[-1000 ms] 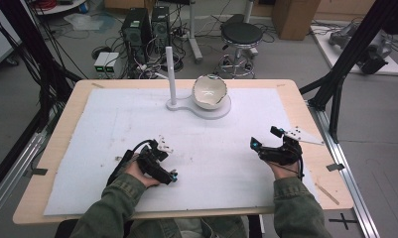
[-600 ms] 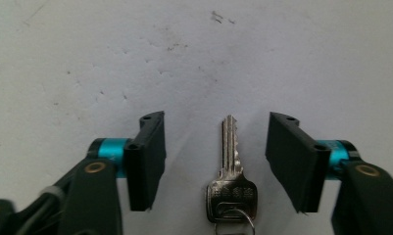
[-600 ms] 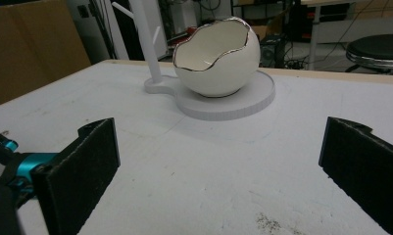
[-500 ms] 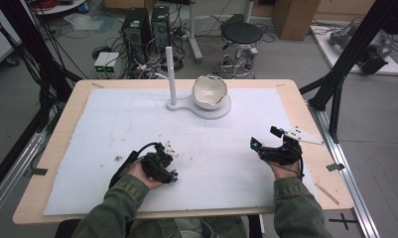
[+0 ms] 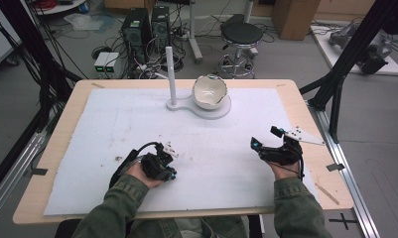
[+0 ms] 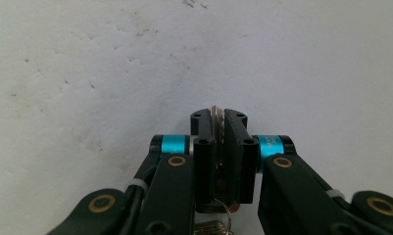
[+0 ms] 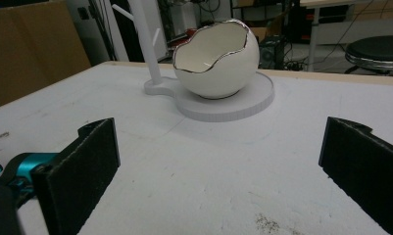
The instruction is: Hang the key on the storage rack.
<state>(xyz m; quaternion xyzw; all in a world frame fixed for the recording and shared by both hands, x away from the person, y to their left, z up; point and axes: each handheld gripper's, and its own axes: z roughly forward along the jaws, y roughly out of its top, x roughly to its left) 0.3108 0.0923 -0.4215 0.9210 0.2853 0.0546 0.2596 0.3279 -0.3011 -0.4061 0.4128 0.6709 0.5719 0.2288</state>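
A: From above, our left gripper [image 5: 167, 159] sits low on the mat [image 5: 112, 124]; the right gripper [image 5: 267, 143] gapes empty.

B: Left gripper view: jaws, just closing, clamp a key [image 6: 217, 122].

A: Right gripper view: the bowl [image 7: 218, 58] stands ahead.

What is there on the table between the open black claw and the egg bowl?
Nothing but bare white mat. The right gripper view shows an empty stretch from the right gripper to the egg-shaped bowl, save for a few dark specks.
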